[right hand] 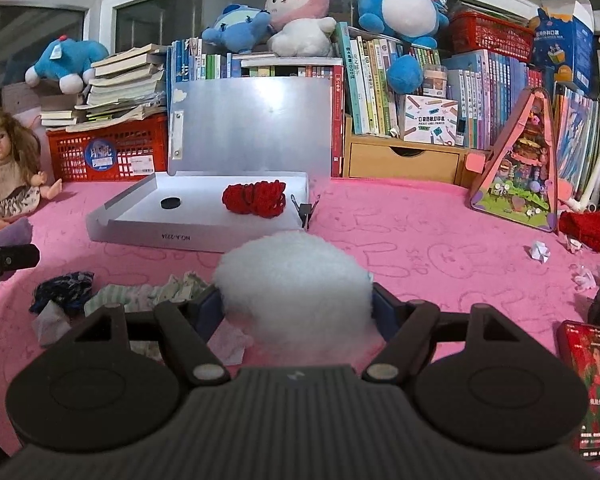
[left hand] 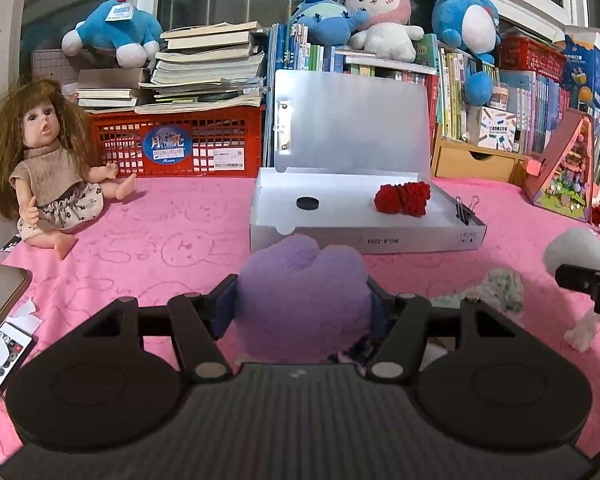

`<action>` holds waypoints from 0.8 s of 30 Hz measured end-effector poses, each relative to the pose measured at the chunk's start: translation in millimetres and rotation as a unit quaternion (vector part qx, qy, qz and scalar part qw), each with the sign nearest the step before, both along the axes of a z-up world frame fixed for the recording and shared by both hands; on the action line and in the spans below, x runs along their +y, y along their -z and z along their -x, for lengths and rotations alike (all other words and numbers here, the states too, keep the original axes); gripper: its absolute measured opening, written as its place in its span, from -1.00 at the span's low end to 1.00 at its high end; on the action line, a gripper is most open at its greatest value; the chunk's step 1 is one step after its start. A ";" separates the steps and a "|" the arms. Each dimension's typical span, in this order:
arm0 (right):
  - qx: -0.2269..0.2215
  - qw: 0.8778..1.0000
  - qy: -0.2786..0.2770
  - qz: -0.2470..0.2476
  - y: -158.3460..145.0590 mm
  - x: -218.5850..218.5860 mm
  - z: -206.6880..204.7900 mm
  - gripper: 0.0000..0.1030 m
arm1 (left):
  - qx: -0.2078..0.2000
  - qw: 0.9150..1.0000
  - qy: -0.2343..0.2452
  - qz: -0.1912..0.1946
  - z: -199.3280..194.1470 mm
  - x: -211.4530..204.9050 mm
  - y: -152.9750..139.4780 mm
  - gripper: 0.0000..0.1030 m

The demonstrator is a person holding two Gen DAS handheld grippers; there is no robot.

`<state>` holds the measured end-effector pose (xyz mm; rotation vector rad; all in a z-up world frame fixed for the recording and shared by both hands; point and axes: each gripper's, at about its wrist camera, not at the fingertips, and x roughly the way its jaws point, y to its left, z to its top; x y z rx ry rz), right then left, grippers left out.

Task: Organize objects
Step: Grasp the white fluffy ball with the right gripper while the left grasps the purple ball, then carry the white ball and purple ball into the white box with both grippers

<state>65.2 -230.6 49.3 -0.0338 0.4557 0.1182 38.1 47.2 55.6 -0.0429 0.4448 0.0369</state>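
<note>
A: Item one, left gripper [left hand: 303, 312]. State?

B: Its fingers are closed onto a purple fluffy ball [left hand: 302, 296], which fills the gap between them. The ball sits just short of the front wall of the white file box [left hand: 364, 238]; whether it is lifted clear of the pink cloth [left hand: 160, 232] cannot be told.

A: Item two, right gripper [right hand: 296, 308].

B: Fingers closed likewise, on a white fluffy ball [right hand: 296, 284]. It is near the box's right front corner, beside the black binder clip [right hand: 305, 213] clipped to the rim.

A: Box contents?

B: Lid open and upright at the back. Inside: a red yarn bundle [right hand: 255, 199] toward the right, a black disc [right hand: 171, 203] toward the left. Bare floor lies between and in front of them.

A: Items outstanding on the counter?

B: A dark blue patterned cloth [right hand: 62, 288], a pale striped cloth [right hand: 140, 294], and a red knit piece [right hand: 588, 230] far right beside the pink triangular toy house [right hand: 522, 176]. Also a doll [left hand: 48, 168] far left and a phone [right hand: 592, 390] near right, which probably do not belong to the sorting.

A: Step in hand?

B: In my judgement, carrying: both soft balls are gripped and face the box, neither yet over it.

A: Next move calls for?

B: Probably lifting each ball above the front wall, bringing it over bare floor, then opening the fingers. The two grippers are close together, so going one at a time seems wise, and the right one should keep off the clip.
</note>
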 end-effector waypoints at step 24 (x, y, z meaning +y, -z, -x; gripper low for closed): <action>0.008 1.000 0.016 -0.016 -7.4 -19.8 -17.0 0.47 | -0.001 1.000 0.005 0.003 -29.2 0.3 -13.7 0.33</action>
